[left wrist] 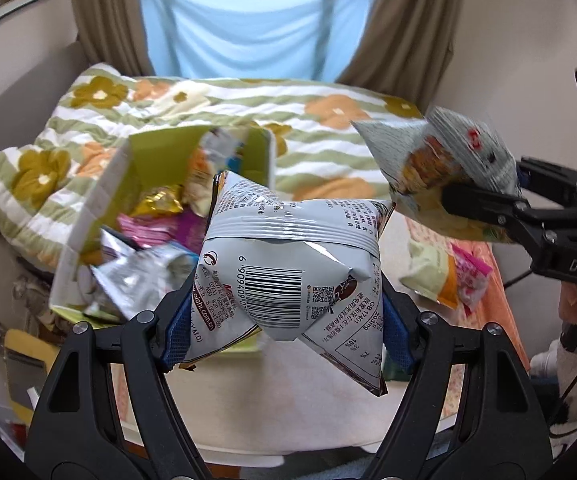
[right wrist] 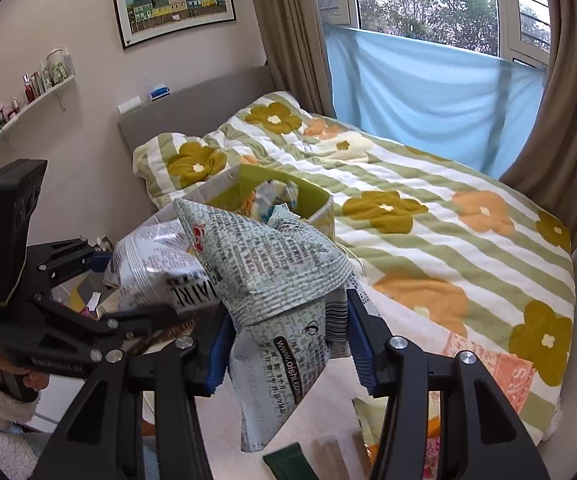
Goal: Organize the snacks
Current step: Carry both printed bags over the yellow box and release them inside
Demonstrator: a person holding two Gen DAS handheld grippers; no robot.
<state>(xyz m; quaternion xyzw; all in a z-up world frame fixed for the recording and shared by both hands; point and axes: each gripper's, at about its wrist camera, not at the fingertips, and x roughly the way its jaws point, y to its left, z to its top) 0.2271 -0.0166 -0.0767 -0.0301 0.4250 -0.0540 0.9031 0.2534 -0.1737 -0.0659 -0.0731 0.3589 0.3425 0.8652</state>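
While clamped, snack bag point(left wrist: 288, 264) fills left gripper point(left wrist: 284, 320).

From my left wrist camera, the white snack bag point(left wrist: 288, 272) fills the middle and hides the near wall of the green box point(left wrist: 160, 148) behind it. The packets inside that box are smeared; I cannot read any of them. The grey-green bag point(left wrist: 440, 152) is motion-blurred, its print unreadable. The right gripper point(left wrist: 484, 204) is cut off by the picture's edge. In my right wrist view, the box point(right wrist: 312, 196) is mostly covered by the bags, and a dark green packet point(right wrist: 288, 460) runs off the bottom edge. The shelf items point(right wrist: 32, 88) are too small to identify.
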